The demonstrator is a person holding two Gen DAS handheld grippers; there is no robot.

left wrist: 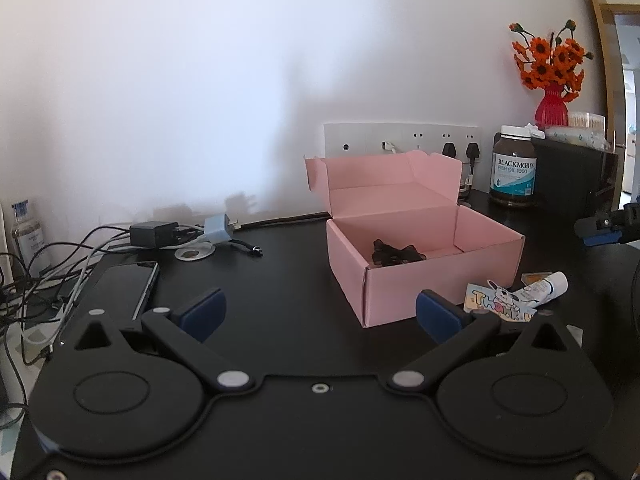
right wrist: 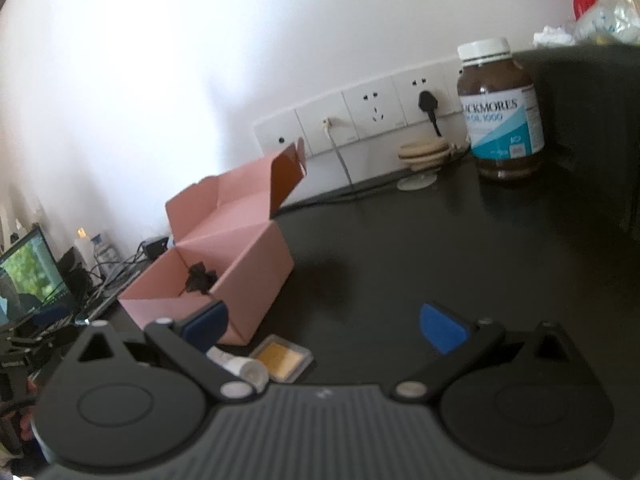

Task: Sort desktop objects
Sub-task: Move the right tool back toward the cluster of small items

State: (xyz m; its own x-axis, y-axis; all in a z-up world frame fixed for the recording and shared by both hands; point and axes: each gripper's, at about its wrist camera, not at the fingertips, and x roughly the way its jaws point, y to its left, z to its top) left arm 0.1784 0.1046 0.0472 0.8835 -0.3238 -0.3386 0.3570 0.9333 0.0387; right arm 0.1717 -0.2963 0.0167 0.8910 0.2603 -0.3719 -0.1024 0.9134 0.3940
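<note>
pink cardboard box [left wrist: 424, 256] sits open on the black desk [left wrist: 280, 272], lid up, near the wall sockets [right wrist: 360, 114]; a dark object [left wrist: 394, 256] lies inside. a white tube [left wrist: 544, 288], a card [left wrist: 496, 300] and a small yellow case [right wrist: 282, 358] lie just beside the box. left gripper [left wrist: 320, 314] and right gripper [right wrist: 322, 324] both have fingers spread wide, holding nothing. brown bottle [right wrist: 502, 116] stands well apart.
</note>
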